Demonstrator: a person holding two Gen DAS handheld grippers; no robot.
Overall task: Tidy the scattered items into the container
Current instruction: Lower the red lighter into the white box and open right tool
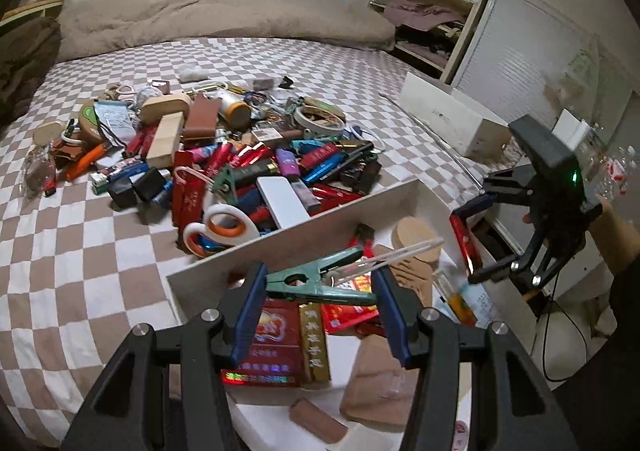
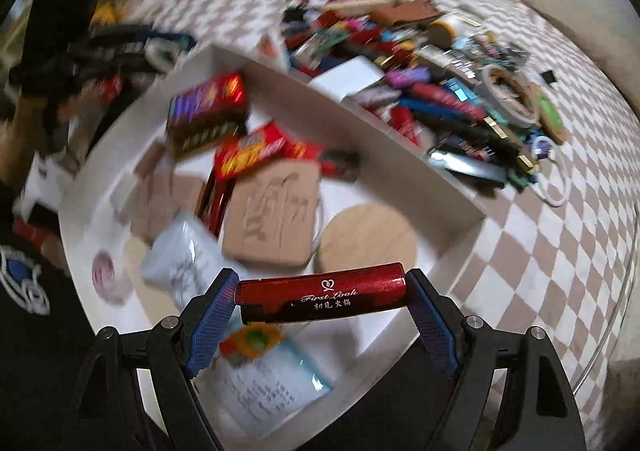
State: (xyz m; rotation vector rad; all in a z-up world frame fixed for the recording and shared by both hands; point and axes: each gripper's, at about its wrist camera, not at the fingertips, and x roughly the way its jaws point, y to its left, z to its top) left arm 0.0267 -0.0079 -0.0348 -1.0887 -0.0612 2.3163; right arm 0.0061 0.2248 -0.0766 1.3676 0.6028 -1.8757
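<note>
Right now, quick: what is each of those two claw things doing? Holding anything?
Left gripper: shut on a green clothespin, over the white box.
Right gripper: shut on a red lighter, gripped by its ends, above the same box.

Your left gripper (image 1: 320, 287) hung over the white container (image 1: 224, 257), its blue pads at either end of a green clothespin (image 1: 316, 283) with a white-handled piece beside it. Your right gripper (image 1: 466, 243) clamped a red lighter (image 1: 464, 241) over the container's far side. The scattered pile (image 1: 240, 155) lay on the checkered bedsheet (image 1: 80, 251).
</note>
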